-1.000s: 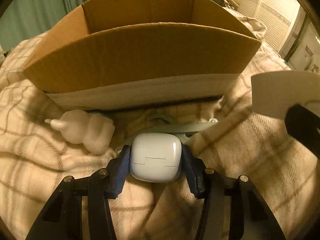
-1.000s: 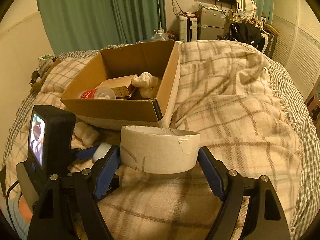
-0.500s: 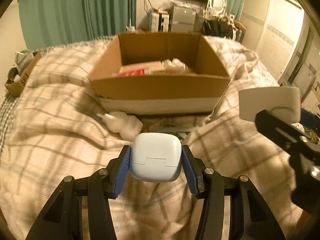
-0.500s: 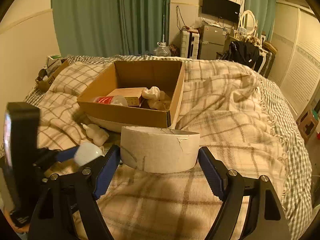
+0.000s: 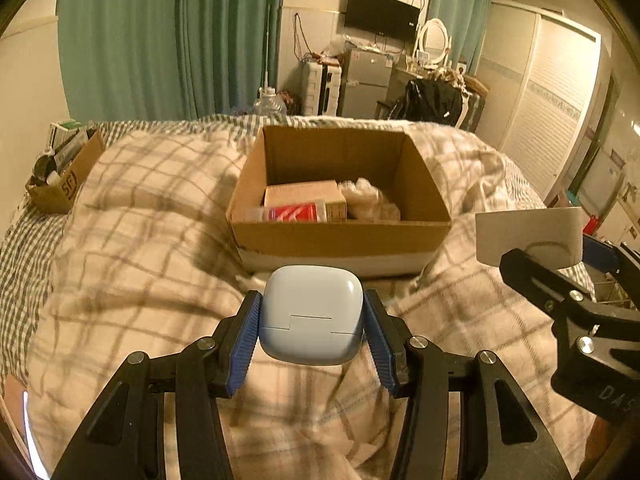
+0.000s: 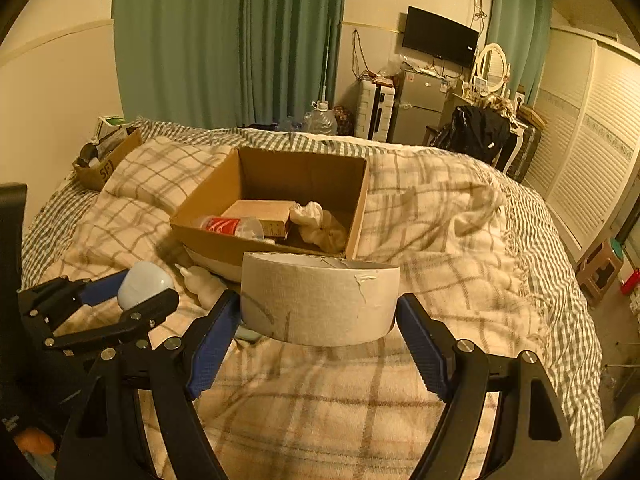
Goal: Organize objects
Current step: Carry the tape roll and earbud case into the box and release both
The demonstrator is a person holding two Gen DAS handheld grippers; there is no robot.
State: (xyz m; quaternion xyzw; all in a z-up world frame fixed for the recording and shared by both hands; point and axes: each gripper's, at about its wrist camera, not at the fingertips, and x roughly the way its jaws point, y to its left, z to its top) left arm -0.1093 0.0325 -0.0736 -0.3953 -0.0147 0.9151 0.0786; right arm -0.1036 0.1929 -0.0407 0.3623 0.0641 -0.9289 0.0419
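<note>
My left gripper (image 5: 311, 336) is shut on a pale blue rounded case (image 5: 311, 314) and holds it above the blanket, in front of the open cardboard box (image 5: 340, 240). My right gripper (image 6: 318, 332) is shut on a wide roll of white tape (image 6: 320, 300), held up to the right of the left gripper; the roll also shows in the left wrist view (image 5: 528, 236). The case shows in the right wrist view (image 6: 145, 285). The box (image 6: 208, 240) holds a tan carton (image 5: 304, 196), a red-labelled bottle (image 5: 288, 213) and crumpled white material (image 5: 370, 196).
A white squeeze bottle (image 6: 202, 282) lies on the plaid blanket (image 6: 440, 232) by the box's near wall. A small cardboard box (image 5: 60, 184) with odds and ends sits at the bed's far left. Furniture and a wardrobe stand beyond the bed.
Both grippers have risen and pulled back from the box with their loads still held. The inside of the box has come into the left wrist view.
</note>
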